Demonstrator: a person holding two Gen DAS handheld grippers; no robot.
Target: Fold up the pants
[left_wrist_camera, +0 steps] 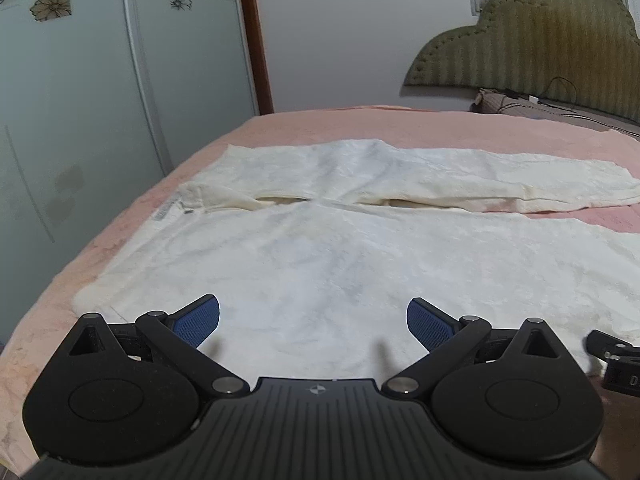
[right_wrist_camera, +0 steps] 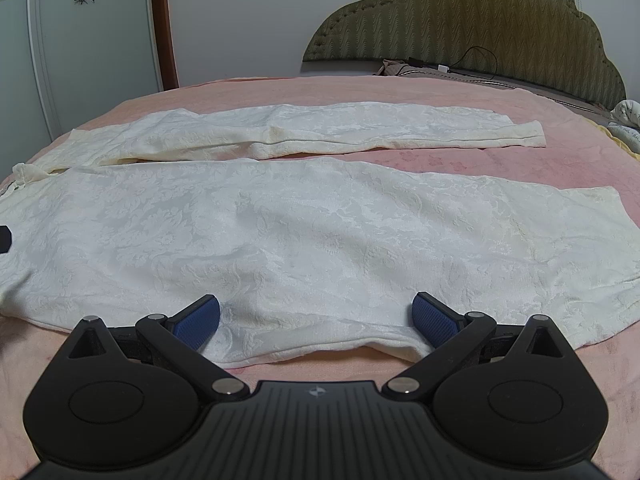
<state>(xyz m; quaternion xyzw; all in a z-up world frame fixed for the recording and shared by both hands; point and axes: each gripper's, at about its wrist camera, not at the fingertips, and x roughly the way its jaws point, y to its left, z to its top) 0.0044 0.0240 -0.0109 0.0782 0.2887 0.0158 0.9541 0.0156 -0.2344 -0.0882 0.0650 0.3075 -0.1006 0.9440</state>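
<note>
White patterned pants [left_wrist_camera: 320, 240] lie spread flat on the pink bed [left_wrist_camera: 304, 124], waist at the left, both legs running right. My left gripper [left_wrist_camera: 313, 322] hovers open over the near side of the waist part, blue pads [left_wrist_camera: 200, 320] wide apart, nothing held. In the right wrist view the near leg [right_wrist_camera: 320, 240] fills the middle and the far leg [right_wrist_camera: 304, 128] lies parallel behind it. My right gripper [right_wrist_camera: 316, 322] is open at the near leg's front hem edge, with cloth between the spread fingers but not pinched.
A green padded headboard [right_wrist_camera: 460, 20] stands at the far right with a cable and charger [right_wrist_camera: 442, 68] below it. A glass wardrobe door [left_wrist_camera: 80, 100] lies beyond the bed's left edge. The other gripper's black part [left_wrist_camera: 616, 360] shows at the right.
</note>
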